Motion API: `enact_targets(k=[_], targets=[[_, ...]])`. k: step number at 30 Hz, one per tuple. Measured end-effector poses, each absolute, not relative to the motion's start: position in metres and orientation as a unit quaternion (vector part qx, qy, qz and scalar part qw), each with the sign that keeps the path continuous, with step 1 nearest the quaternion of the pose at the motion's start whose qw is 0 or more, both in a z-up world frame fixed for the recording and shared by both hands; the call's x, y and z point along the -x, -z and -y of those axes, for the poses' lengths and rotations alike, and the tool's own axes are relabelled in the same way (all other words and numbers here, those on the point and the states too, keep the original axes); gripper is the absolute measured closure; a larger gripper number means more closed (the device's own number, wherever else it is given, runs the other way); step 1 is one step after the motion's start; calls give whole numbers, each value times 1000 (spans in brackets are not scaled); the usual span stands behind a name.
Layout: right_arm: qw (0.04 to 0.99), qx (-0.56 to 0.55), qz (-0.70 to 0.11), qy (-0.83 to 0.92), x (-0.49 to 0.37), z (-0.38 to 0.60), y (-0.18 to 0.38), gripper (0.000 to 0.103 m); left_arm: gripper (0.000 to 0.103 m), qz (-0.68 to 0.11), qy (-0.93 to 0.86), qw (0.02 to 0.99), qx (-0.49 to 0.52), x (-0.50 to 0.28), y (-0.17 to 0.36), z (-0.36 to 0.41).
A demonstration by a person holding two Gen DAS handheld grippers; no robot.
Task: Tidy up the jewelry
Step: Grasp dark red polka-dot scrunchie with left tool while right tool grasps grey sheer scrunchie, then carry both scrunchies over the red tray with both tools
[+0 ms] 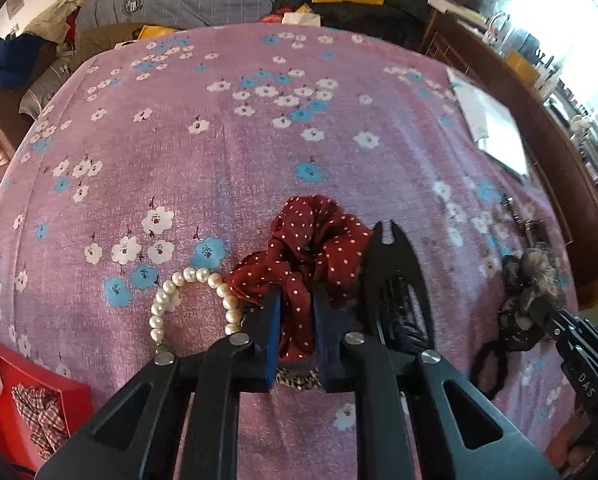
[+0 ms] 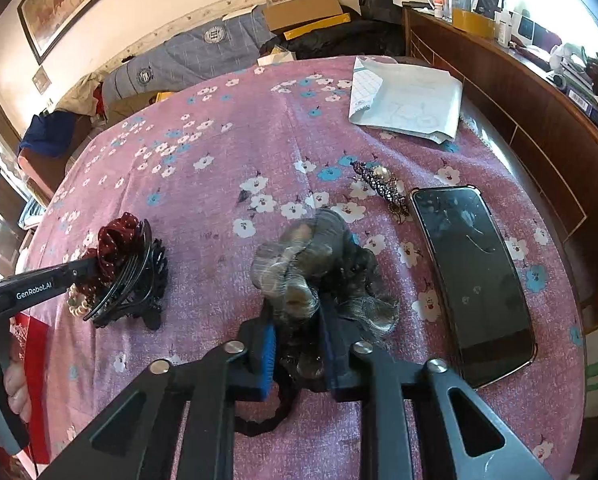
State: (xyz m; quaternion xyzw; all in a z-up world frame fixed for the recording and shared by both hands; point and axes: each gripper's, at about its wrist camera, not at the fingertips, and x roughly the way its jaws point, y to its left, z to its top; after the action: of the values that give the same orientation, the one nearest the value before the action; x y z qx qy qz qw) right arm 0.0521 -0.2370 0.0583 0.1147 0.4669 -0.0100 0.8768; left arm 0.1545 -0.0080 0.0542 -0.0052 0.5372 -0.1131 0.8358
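Left hand-held gripper (image 1: 295, 312) angled steeply down, clamping the red scrunchie (image 1: 311, 240).

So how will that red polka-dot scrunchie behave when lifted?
Probably floppy: the red scrunchie is gathered fabric, bunched between the left gripper's shut pads. Likely light, unlikely to roll. It might drag the pearl bracelet touching it.

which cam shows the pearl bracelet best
The left wrist view: the pearl bracelet lies close, its beads distinct, curving beside the red dotted scrunchie. In the right wrist view only a few pearls peek out, small, behind the left gripper and under the black hair clip.
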Motion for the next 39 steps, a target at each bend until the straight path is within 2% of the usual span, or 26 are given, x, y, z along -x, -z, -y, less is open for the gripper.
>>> enact_targets(k=[10, 20, 31, 39], targets=[[893, -139, -428, 2, -27, 237, -102, 92, 92, -490, 141, 860, 34, -104, -121, -7], [897, -152, -414, -39, 17, 216, -133, 91, 92, -450, 136, 881, 56, -18, -171, -46], [894, -160, -405, -107, 55, 166, -155, 91, 92, -456, 10, 884, 108, 60, -164, -159], [874, -130, -424, -197, 59, 86, -156, 91, 92, -484, -111, 861, 112, 98, -138, -255]])
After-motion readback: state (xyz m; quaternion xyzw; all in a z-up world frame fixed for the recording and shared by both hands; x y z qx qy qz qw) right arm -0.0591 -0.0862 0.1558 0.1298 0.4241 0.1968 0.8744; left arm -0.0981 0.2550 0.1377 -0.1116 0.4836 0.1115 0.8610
